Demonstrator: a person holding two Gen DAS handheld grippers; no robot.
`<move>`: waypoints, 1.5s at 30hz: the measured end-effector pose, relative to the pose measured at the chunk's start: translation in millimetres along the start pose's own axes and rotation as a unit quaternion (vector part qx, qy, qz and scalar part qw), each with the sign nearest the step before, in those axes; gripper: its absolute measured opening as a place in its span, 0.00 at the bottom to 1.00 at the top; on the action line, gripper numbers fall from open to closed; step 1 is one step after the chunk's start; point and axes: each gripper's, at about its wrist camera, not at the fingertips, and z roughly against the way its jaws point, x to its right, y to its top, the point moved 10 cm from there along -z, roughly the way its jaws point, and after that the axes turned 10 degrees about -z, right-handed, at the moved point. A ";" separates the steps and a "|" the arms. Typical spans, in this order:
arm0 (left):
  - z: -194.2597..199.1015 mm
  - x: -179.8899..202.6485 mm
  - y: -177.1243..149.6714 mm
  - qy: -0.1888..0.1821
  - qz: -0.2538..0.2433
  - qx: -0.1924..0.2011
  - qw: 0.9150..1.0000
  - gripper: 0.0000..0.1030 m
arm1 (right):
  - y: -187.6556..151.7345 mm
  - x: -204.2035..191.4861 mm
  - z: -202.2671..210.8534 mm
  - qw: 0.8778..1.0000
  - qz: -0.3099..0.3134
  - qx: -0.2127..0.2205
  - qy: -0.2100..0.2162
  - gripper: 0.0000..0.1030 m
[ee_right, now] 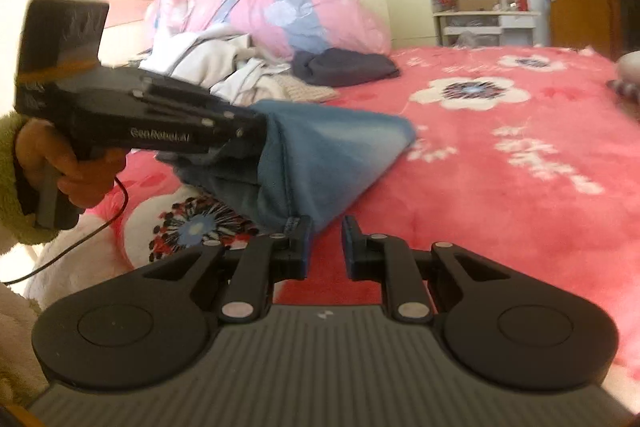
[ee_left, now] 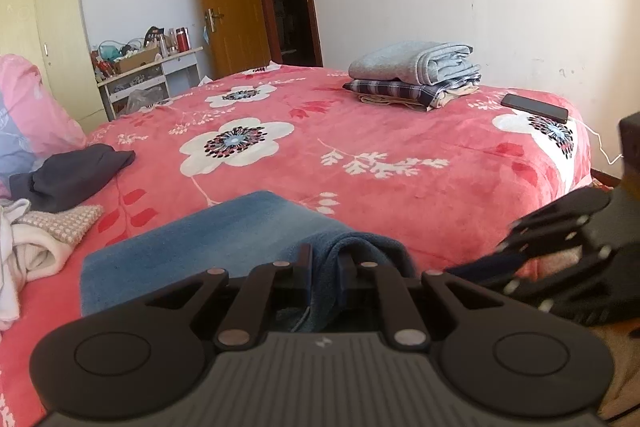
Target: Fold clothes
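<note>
Left gripper [ee_left: 325, 259] clamped on thick folded edge of blue fleece garment [ee_left: 208, 239], lifted off red floral bedspread [ee_left: 400, 155]. Right gripper [ee_right: 326, 243] at 6 o'clock in its own view: fingers apart, nothing between them, garment's lower edge just beyond. Dark grey crumpled garment [ee_left: 72, 175] at 9 o'clock. Folded clothes stack [ee_left: 416, 75] and black phone [ee_left: 535, 107] far, around 1 o'clock.

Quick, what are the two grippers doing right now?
Left gripper: shut on the blue cloth.
Right gripper: open, holding nothing.
</note>
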 end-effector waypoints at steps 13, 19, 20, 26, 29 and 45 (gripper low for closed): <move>3.3 0.5 -0.9 -0.007 -0.002 0.000 1.000 0.08 | 18.0 -33.5 -45.3 0.997 0.047 0.036 0.039 0.14; 2.7 0.3 -9.8 -0.011 0.007 -0.004 1.000 0.08 | 13.4 -31.0 -58.0 0.997 -0.003 0.073 -0.009 0.15; 3.7 -0.6 -9.6 -0.012 0.010 -0.002 1.000 0.08 | 11.1 -32.4 -55.6 0.997 -0.007 0.077 -0.013 0.15; 8.3 -7.9 -6.1 -0.018 0.031 0.012 0.999 0.08 | 11.5 -30.7 -15.5 0.995 -0.001 0.098 -0.001 0.15; 9.4 -7.0 -3.5 -0.017 0.029 0.014 0.999 0.08 | 9.2 -38.1 -15.8 0.995 0.040 0.093 -0.001 0.14; 3.6 10.2 -20.3 -0.036 -0.019 -0.031 0.999 0.13 | -29.7 -74.8 -76.8 0.914 0.364 0.095 -0.152 0.16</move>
